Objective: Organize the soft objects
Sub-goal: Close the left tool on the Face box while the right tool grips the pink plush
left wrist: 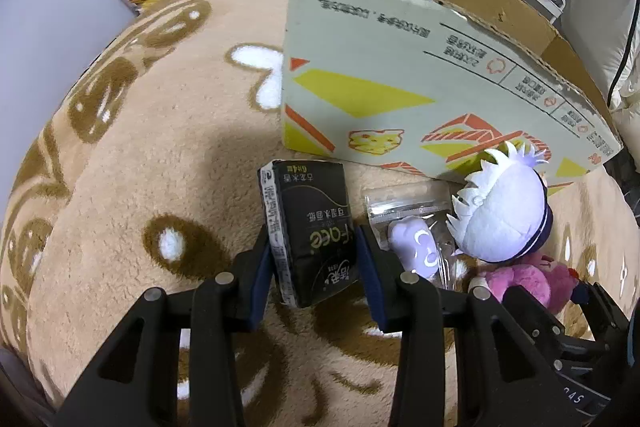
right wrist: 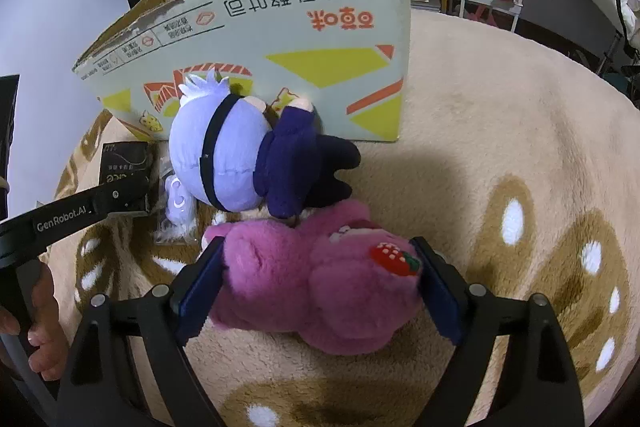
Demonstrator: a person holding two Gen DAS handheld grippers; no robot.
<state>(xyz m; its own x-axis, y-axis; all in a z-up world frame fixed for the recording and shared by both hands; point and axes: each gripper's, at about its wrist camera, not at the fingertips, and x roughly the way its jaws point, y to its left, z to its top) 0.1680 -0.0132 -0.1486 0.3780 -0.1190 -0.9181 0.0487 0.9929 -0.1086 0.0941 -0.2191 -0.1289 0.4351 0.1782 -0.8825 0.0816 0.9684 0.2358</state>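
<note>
Both claws were set around soft items in front of the cardboard box (left wrist: 400, 75).

The black tissue pack (left wrist: 310, 231) was bracketed by the left claw (left wrist: 316, 267), its pads at or just off the pack's sides; contact could not be confirmed. The pink plush (right wrist: 316, 275) was framed by the wide-spread right claw (right wrist: 316, 287), seemingly touched by both pads. A white-haired doll (right wrist: 236, 151) was seen leaning against the box on the fleece blanket (right wrist: 500, 155).
</note>
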